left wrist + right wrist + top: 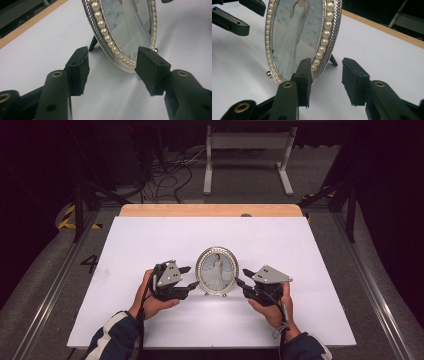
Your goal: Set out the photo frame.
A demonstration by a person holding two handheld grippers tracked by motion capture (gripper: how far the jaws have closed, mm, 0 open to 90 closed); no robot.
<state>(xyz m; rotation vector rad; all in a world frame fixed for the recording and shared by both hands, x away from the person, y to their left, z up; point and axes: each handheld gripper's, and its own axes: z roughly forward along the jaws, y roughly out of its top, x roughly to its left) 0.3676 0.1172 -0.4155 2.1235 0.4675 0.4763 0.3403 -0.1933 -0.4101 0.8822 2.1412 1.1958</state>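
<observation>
Table [150,240] white-topped, wood far edge; dark room, cables on floor. Both tools part-open, flanking upright picture frame [217,270], gripping nothing.

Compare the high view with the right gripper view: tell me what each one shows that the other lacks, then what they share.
High view alone: both of the person's hands, the left hand and the right hand, the striped sleeves, the far wooden table edge across its width, and the white stand on the floor beyond.

Right gripper view alone: the frame's pearl border up close, its rear prop leg, and the right gripper with open jaws either side of the rim.

Both: the oval picture frame standing upright, and the left gripper beside it.
</observation>
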